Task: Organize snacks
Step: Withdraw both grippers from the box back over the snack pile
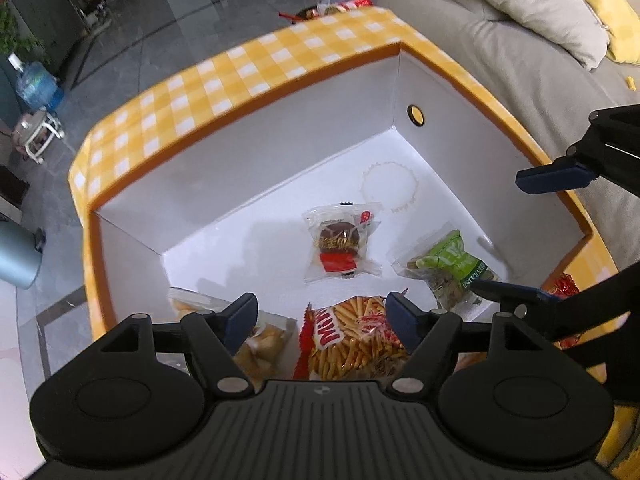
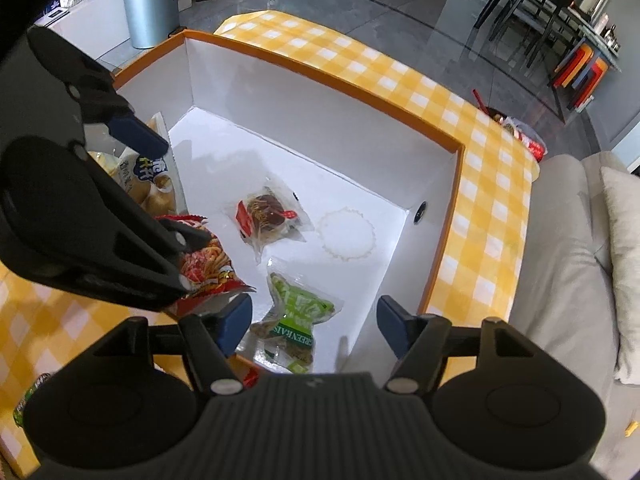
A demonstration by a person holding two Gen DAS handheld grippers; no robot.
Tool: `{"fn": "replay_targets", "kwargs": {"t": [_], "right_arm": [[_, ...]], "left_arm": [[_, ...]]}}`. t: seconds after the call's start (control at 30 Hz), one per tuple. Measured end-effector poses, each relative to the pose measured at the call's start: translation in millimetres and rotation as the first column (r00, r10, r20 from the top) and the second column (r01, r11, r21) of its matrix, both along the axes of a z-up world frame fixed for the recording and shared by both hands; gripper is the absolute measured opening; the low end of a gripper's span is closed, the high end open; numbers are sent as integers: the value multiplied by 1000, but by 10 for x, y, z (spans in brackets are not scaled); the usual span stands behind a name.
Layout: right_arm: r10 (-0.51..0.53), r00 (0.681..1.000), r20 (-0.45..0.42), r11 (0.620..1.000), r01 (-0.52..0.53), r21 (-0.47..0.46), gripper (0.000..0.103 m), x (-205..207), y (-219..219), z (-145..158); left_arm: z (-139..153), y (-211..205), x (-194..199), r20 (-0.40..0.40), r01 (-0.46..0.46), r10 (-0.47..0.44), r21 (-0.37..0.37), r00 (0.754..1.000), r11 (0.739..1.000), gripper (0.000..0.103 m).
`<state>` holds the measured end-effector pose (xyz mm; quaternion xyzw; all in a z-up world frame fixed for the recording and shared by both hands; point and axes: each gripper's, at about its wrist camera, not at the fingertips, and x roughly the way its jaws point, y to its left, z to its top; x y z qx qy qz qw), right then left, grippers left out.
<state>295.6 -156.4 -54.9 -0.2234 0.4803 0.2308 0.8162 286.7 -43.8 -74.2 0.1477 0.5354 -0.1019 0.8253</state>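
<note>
Snacks are gathering inside a big white-lined box (image 1: 280,152), whose orange rim and yellow gingham outside match the checked cloth on the tabletop (image 2: 496,184) it stands on; a grey sofa (image 1: 500,52) runs just beside it. The box seems to serve as the collecting bin, so each packet has been let fall loosely on its floor rather than lined up. Largest of them is the red bag of potato sticks (image 1: 352,344), lying flat at the near wall directly under the left claw (image 1: 320,320), whose blue pads stand wide apart above it with nothing pinched between them, so I'd judge that bag just let go. Beside it, leaning against the side wall, is a clear bag of small buns (image 2: 154,188). The green raisin packet (image 2: 298,320) lies below the right claw (image 2: 314,324), which is also spread open and empty, its pads on either side of the packet but not pressing it. Smallest is the clear-wrapped chocolate-coloured cake (image 1: 340,244), alone near the middle of the floor, well apart from the walls. More packets wait outside: a red wrapper (image 1: 562,286) at the near edge and a few others (image 1: 340,6) beyond the far rim, so the sorting looks only partly done.
</note>
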Motion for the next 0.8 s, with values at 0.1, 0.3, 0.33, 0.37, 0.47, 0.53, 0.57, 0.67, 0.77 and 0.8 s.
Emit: {"fn": "replay_targets", "kwargs": {"t": [0.1,0.3,0.33,0.37,0.47,0.53,0.57,0.67,0.77,0.8], "right_arm": [[-12,999,38,1000,12,-4,67,-88,-8,53],[-52,991,125,999,51,8,67,-334,-42,210],[-57,988,142,998,56,8,67,-389,-42,232],[-60,986,157,998,59,9,67,-439,-42,253],[-78,980,181,997,74,31,67,-603,-49,298],[-87,979,183,996,79,48,67,-718,-49,315],[-90,978,186,995,82,54,67,-781,-46,317],[-90,977,193,995,80,58,67,-1002,-28,302],[-99,980,175,993,86,80,67,-1191,-30,272],[-106,980,168,992,92,89,67,-1251,-36,261]], "left_arm": [[94,-4,-118,52,17,-18,14,998,1000,86],[294,13,-429,168,53,-58,34,984,998,86],[330,27,-488,183,56,-60,28,981,998,86],[361,39,-541,195,55,-59,22,979,998,86],[447,67,-711,229,42,-42,4,972,999,86],[490,87,-827,243,36,-31,-16,970,999,86],[505,95,-885,245,33,-26,-26,969,999,86],[520,122,-1055,249,22,-9,-47,968,999,86],[504,127,-1222,241,13,2,-61,971,998,86],[492,127,-1282,233,10,6,-66,973,998,86]]}}
